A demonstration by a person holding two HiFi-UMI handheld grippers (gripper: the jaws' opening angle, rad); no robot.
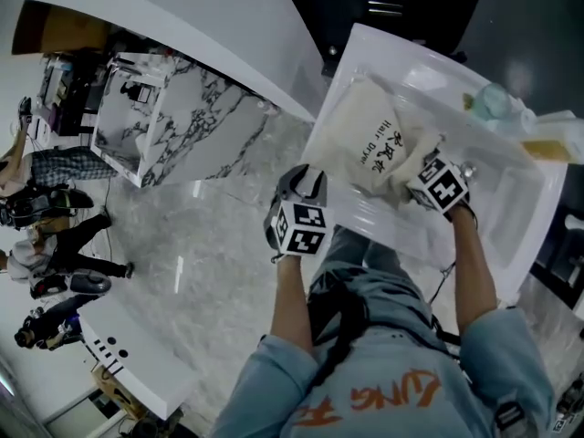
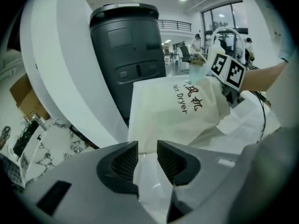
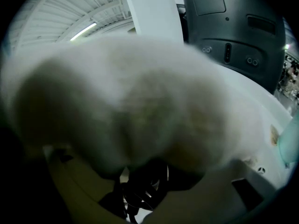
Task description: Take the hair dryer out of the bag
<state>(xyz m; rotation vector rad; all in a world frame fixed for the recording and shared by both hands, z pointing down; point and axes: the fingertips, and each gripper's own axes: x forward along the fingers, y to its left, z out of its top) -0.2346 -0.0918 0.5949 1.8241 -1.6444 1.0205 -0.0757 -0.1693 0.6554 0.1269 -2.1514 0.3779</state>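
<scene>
A long white surface point(image 1: 511, 208) with a raised rim stands on a marble floor point(image 1: 210, 245), with a dark cabinet point(image 2: 128, 55) behind it. A cream cloth bag point(image 1: 374, 140) printed "Hair Dryer" lies on the surface and bulges full. The hair dryer itself is hidden by the cloth.

The right gripper point(image 1: 422, 167) is at the bag's near right end. In its own view the cloth swells over the jaws and fills the frame, so it appears clamped on the bag. Something dark and coiled point(image 3: 140, 190) shows under the cloth, but it is too blurred to name.

The left gripper point(image 1: 306, 179) is at the surface's near edge, apart from the bag. Its jaws are released, with only the bare surface showing in the gap between them.
</scene>
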